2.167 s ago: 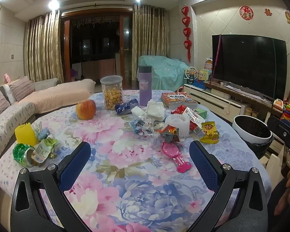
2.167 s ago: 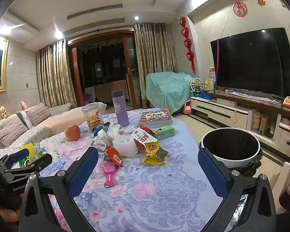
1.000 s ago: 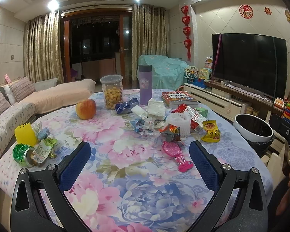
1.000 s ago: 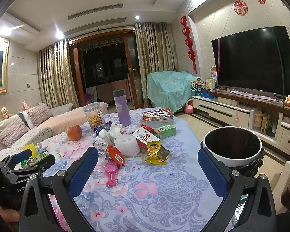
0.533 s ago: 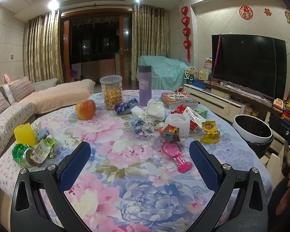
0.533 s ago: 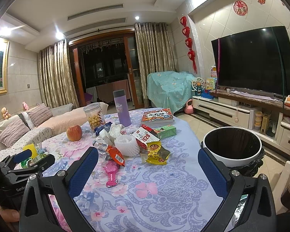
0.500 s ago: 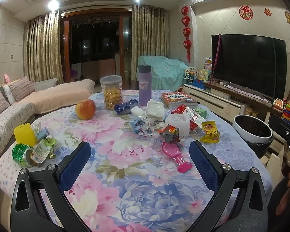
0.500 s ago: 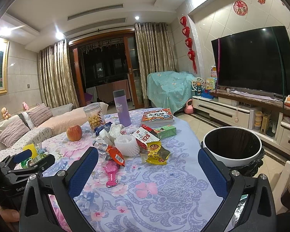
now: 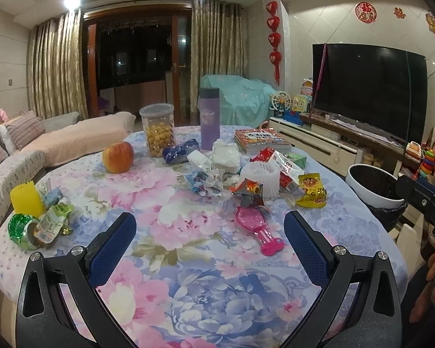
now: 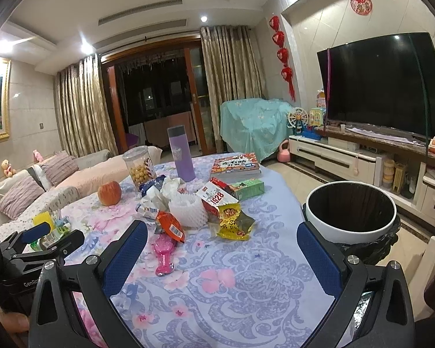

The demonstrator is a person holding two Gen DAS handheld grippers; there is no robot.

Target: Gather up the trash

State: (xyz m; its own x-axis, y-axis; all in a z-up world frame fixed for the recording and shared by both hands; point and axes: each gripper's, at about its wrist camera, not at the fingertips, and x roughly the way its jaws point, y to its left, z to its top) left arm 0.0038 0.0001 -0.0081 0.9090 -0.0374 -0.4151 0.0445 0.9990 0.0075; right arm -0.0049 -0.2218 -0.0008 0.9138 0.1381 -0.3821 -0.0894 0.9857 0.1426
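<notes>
Trash [image 9: 246,179] lies heaped mid-desk [image 9: 188,290] at twelve o'clock from the left gripper [image 9: 208,246], whose fingers [image 9: 113,246] stand wide and empty above the flowered cloth, with a pink comb [image 9: 258,230] just ahead at one o'clock, an apple [image 9: 118,157] at eleven, and more wrappers [image 9: 52,223] at nine o'clock by the desk's edge. From the right wrist, the right gripper [image 10: 221,256] hovers with fingers [image 10: 319,261] wide and empty; the heap sits at eleven o'clock, a yellow wrapper [image 10: 232,221] nearest at twelve, and the white bin [image 10: 351,212] stands off the desk at two o'clock.
</notes>
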